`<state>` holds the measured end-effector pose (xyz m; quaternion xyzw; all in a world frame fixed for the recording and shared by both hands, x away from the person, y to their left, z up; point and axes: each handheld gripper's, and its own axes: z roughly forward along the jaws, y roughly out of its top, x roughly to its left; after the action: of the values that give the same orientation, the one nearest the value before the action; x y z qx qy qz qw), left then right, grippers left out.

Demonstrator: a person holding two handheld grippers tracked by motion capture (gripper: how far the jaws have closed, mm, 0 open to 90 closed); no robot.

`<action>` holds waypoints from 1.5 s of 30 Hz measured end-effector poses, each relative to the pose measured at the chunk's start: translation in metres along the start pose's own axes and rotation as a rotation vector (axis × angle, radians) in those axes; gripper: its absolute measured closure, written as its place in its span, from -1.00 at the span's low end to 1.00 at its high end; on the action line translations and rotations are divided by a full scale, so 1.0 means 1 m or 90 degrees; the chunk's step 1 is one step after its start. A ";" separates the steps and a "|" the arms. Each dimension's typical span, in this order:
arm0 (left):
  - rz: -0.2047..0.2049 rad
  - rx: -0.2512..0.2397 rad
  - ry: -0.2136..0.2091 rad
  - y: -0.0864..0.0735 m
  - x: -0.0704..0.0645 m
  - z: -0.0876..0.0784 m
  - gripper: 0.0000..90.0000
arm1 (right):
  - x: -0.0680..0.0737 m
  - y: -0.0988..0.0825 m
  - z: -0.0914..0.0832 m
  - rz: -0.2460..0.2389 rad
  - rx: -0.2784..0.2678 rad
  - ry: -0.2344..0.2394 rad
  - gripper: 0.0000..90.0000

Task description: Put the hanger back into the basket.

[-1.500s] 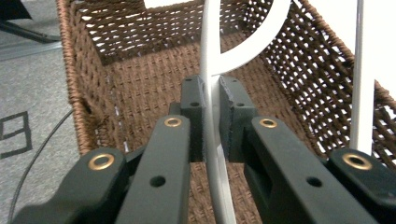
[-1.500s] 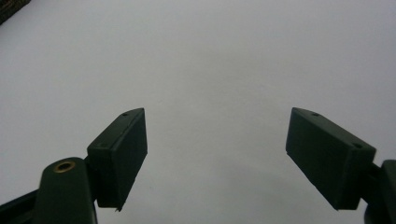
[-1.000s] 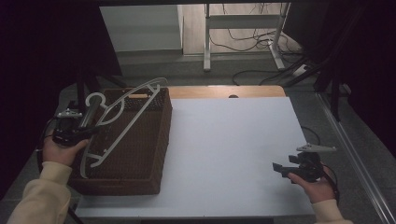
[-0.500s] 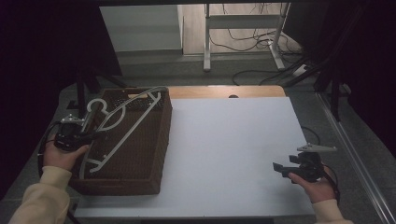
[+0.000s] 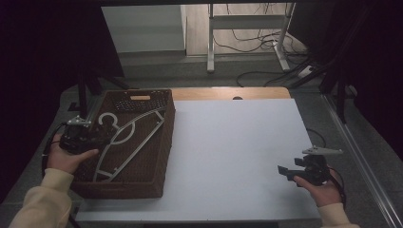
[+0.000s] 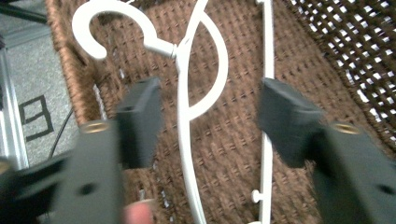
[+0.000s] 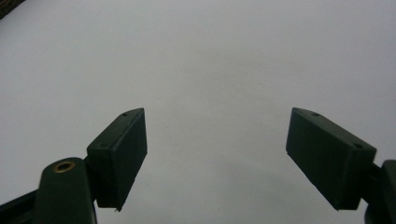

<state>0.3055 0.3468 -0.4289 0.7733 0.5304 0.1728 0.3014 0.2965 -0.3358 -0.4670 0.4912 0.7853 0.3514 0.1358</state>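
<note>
- Wicker basket (image 5: pixel 157 156), dark brown and rectangular, at the left edge of a white table (image 5: pixel 233 152).
- White clothes hanger (image 5: pixel 124 137) lying flat inside the basket, hook toward the far left corner, long arm running diagonally across the woven floor.
- Left gripper (image 5: pixel 95 141) held over the basket's left rim, just beside the hanger's hook end.
- Jaws of the left gripper spread wide, having just been opening; pads clear of the hanger, nothing clamped.
- In the left gripper view, left gripper (image 6: pixel 205 121) looking down at the hanger (image 6: pixel 183 116), with the hanger's thin neck and looped section between the two black jaws but apart from both pads.
- Curved hook visible at upper left of that view, near the basket (image 6: pixel 70 70) wall; a second straight white bar of the hanger running just inside the right-hand jaw.
- Right gripper (image 5: pixel 288 172) held low over the near right part of the table, well apart from the basket, pointed left.
- In the right gripper view, right gripper (image 7: pixel 215 154) with jaws standing wide apart, nothing between them, bare white table (image 7: pixel 210 60) beneath.
- Cream-coloured sleeves entering from the bottom corners of the high view, one hand on each gripper.
- Grey floor, a metal stand and loose cables beyond the far edge of the table.
</note>
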 end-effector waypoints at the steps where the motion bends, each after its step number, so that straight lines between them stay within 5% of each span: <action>1: 0.002 -0.006 -0.009 0.001 -0.002 -0.001 -0.30 | 0.000 0.000 0.000 0.000 0.001 0.000 -0.55; 12: 0.022 -0.087 -0.079 0.010 -0.039 -0.018 -0.41 | 0.001 0.000 0.001 -0.005 0.001 0.005 -0.55; 16: 0.030 -0.076 -0.128 0.013 -0.060 -0.018 -0.51 | 0.003 0.001 0.001 -0.010 -0.001 0.010 -0.55; 29: 0.064 -0.079 -0.185 0.000 -0.129 0.000 -0.53 | 0.017 0.004 0.004 -0.054 -0.017 0.052 -0.57; 34: 0.065 -0.074 -0.185 -0.007 -0.135 0.004 -0.53 | 0.021 0.005 0.005 -0.070 -0.029 0.076 -0.58; 45: 0.059 -0.079 -0.182 -0.015 -0.133 0.001 -0.54 | 0.021 0.006 0.005 -0.066 -0.044 0.077 -0.60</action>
<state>0.2448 0.2271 -0.4328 0.7934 0.4340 0.1070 0.4132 0.2936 -0.3139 -0.4633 0.4226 0.8039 0.3998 0.1235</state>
